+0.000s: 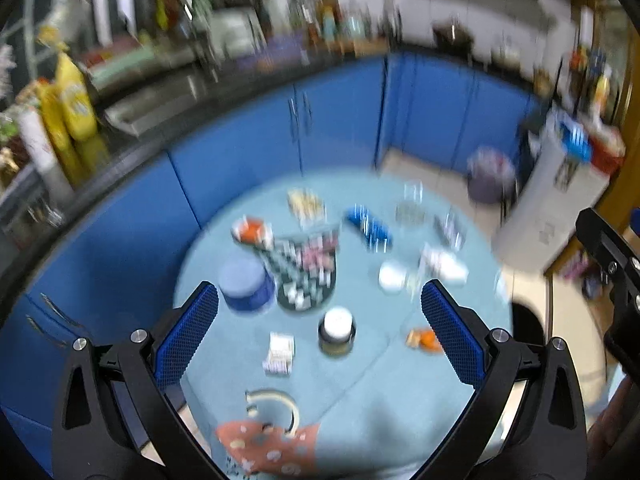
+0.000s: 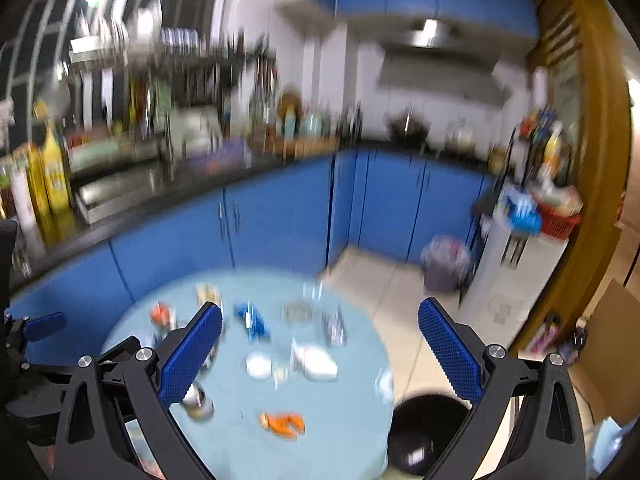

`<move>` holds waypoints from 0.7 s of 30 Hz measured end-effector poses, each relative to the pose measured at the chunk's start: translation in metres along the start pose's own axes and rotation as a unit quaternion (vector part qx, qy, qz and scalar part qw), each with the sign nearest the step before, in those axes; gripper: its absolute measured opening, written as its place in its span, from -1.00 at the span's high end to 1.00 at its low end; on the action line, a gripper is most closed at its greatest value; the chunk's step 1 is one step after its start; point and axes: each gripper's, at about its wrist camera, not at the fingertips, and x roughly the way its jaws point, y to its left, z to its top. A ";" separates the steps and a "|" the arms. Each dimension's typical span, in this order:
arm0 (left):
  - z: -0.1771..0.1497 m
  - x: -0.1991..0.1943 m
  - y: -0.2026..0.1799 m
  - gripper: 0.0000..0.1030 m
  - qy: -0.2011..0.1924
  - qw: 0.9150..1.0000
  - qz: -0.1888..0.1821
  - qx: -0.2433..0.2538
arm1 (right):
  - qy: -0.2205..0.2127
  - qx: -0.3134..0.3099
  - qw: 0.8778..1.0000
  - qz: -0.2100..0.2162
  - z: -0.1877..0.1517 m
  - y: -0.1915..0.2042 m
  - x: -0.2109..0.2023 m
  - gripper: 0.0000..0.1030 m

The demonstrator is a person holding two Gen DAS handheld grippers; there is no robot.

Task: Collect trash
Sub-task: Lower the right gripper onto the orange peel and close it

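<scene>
- Hanging above the round blue table [image 1: 360, 408], the left gripper [image 1: 320, 334] has its fingers wide apart, holding nothing.
- The right gripper [image 2: 320, 354] is spread wide too, with nothing in it.
- An orange wrapper [image 2: 282, 423] lies near the table's edge, close to the black bin [image 2: 426, 432].
- Everything is too blurry to read any words.

Right gripper [image 2: 320, 350] above the round table [image 2: 352, 432]
Its fingers spread wide, empty; an orange wrapper [image 2: 282, 423] lies below, between them.
</scene>
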 end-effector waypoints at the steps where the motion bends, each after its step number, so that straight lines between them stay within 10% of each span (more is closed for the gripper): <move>1: -0.004 0.014 0.000 -0.94 0.021 1.000 0.002 0.004 | 0.026 0.003 1.000 0.006 -0.006 -0.002 0.014 -0.86; 11: -0.047 0.126 0.007 -0.94 0.188 0.982 -0.034 0.012 | 0.233 0.003 0.972 0.021 -0.072 -0.004 0.125 -0.86; 21: -0.041 0.166 -0.005 -0.94 0.222 0.974 -0.042 0.016 | 0.315 -0.017 0.948 0.030 -0.102 0.001 0.177 -0.86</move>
